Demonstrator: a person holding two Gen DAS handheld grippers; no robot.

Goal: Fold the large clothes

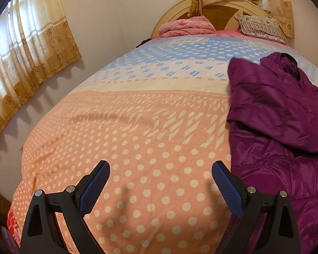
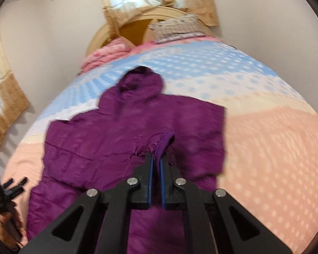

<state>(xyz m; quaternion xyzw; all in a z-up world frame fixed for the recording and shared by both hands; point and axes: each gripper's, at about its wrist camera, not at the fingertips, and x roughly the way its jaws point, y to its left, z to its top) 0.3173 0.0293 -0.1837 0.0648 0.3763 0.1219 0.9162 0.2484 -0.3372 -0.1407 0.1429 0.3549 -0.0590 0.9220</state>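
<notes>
A purple hooded puffer jacket [image 2: 120, 131] lies spread on the bed, its hood toward the headboard. In the left wrist view the jacket [image 1: 279, 127] fills the right side. My right gripper [image 2: 156, 158] is shut on a purple cuff or edge of the jacket's sleeve [image 2: 164, 141], lifted a little over the jacket's middle. My left gripper [image 1: 160, 169] hangs open over the bare pink dotted bedspread [image 1: 137, 148], just left of the jacket's lower edge, with nothing between its fingers. The left gripper [image 2: 8, 188] also shows at the far left of the right wrist view.
The bed carries a pink, cream and blue bedspread [image 2: 275, 148]. A folded pink blanket [image 1: 184, 28] and a patterned pillow [image 1: 260, 27] lie by the wooden headboard [image 1: 220, 10]. Curtains [image 1: 27, 63] hang on the left wall, and the bed's left edge drops beside it.
</notes>
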